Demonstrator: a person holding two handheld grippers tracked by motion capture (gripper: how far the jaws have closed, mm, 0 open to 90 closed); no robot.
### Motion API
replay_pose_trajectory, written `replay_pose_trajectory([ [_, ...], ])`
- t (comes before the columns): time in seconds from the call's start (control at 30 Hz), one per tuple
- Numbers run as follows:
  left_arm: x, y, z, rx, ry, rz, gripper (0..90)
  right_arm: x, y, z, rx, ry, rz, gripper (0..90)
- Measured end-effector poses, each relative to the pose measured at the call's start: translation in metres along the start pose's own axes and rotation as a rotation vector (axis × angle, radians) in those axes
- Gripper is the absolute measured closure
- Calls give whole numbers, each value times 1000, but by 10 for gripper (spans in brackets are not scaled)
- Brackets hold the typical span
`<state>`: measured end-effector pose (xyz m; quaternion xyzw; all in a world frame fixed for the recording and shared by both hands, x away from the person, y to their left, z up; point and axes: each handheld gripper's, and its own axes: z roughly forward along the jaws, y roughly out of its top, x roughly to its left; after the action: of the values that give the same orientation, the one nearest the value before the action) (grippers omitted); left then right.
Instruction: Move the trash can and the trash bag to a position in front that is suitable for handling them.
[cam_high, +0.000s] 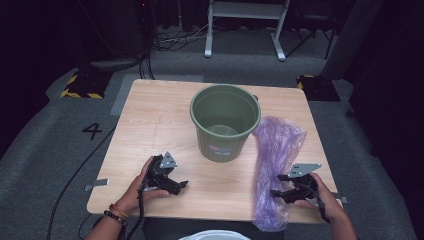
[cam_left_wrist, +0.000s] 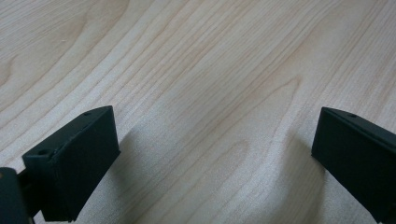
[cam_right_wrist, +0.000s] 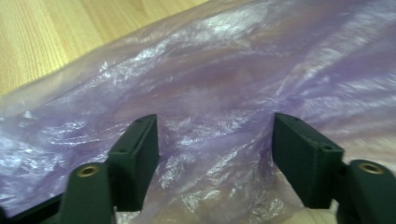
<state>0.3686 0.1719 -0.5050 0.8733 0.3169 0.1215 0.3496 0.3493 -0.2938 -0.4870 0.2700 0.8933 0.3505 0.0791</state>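
Observation:
A green plastic bucket (cam_high: 225, 120) stands upright near the middle of the wooden table (cam_high: 150, 115). A crumpled purple plastic bag (cam_high: 276, 145) lies stretched out to its right, reaching the table's front edge. My right gripper (cam_high: 276, 185) is at the near part of the bag, pointing left, and is open. In the right gripper view its jaws (cam_right_wrist: 215, 158) stand apart, with the bag's film (cam_right_wrist: 233, 84) spread between and beyond them, not pinched. My left gripper (cam_high: 181, 186) rests low at the front left, open over bare wood (cam_left_wrist: 210, 70), with nothing between its jaws (cam_left_wrist: 215, 154).
The table's left half is bare wood. Around the table is grey carpet with a "4" mark (cam_high: 92, 131), loose cables (cam_high: 75, 175) and black-and-yellow blocks (cam_high: 82, 85). A white frame (cam_high: 245, 20) stands behind. A white rounded object (cam_high: 215, 235) shows at the bottom edge.

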Motion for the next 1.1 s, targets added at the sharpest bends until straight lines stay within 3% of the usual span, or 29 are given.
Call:
replay_pose_trajectory([
  [0.07,0,0,0,0,0,0,4,1,0,8,-23,33,-5,281],
  [0.17,0,0,0,0,0,0,4,5,3,16,-53,8,-19,240],
  [0.23,0,0,0,1,-3,1,3,10,7,22,-51,-33,-43,206],
  [0.37,0,1,0,2,-5,4,1,15,16,32,-46,-87,-1,151],
  [0.4,0,0,0,2,-5,4,2,17,20,35,-46,-129,34,148],
  [0.5,0,1,0,2,-5,4,1,18,23,39,-59,-190,118,151],
  [0.63,0,0,0,2,-5,2,1,16,26,40,-104,-234,141,215],
  [0.8,0,1,0,3,-5,4,2,16,27,14,-208,-229,120,225],
  [0.9,0,0,0,2,-5,3,1,16,24,-8,-245,-205,79,308],
  [1.0,0,0,0,2,-4,2,2,20,18,-21,-191,-130,-36,451],
  [1.07,0,0,0,2,-4,2,2,26,16,-21,-119,-38,-113,508],
  [1.1,0,0,0,2,-5,3,2,28,15,-19,-107,-5,-126,523],
])
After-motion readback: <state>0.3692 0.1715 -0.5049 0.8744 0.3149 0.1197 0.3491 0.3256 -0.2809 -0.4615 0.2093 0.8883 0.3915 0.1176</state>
